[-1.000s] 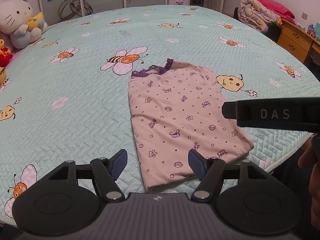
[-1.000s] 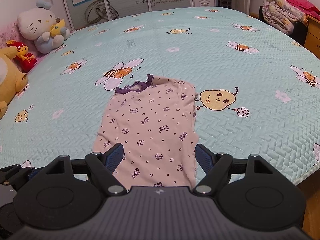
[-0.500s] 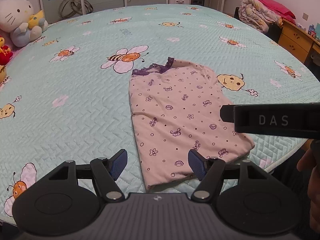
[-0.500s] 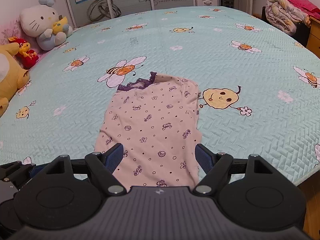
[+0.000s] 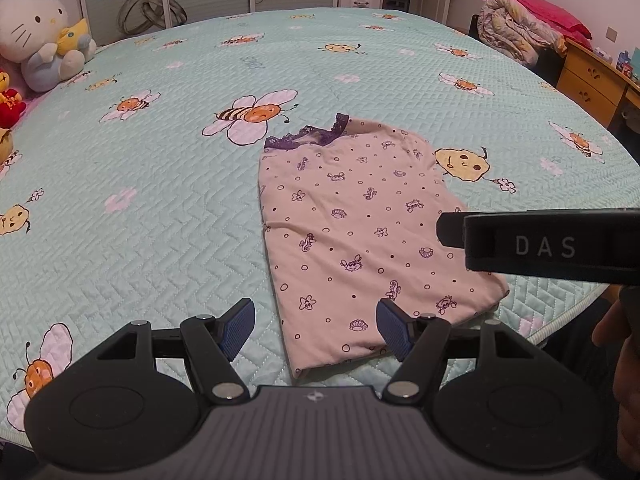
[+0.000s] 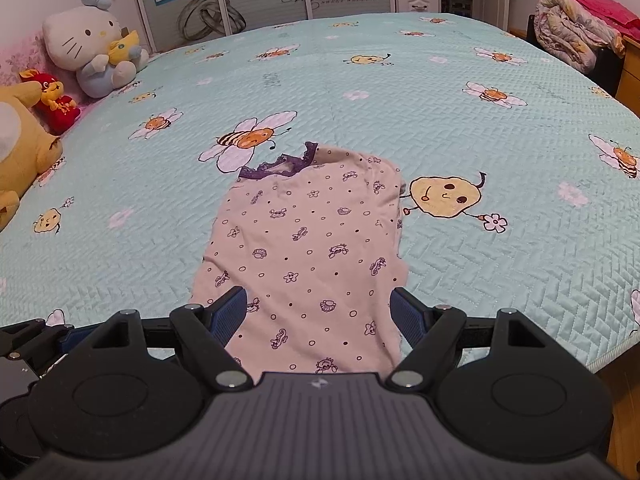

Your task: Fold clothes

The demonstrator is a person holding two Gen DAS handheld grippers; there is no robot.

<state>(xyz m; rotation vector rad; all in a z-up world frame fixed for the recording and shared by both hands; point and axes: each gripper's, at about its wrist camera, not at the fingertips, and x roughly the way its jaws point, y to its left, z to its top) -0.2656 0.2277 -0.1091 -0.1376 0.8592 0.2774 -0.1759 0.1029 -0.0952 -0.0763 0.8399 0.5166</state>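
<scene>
1. One pink sea-creature-print top lies flat on the bed, already a narrow strip, lace collar farthest from us.
2. Both the left hand-held gripper and right hand-held gripper hover released at its hem.
3. We judge crosswise folding remains.

Even, soft indoor light; faint shadows only. Sharp focus throughout. Strong fisheye curvature bows the bed edges; dark vignette fills the corners of both views.
</scene>
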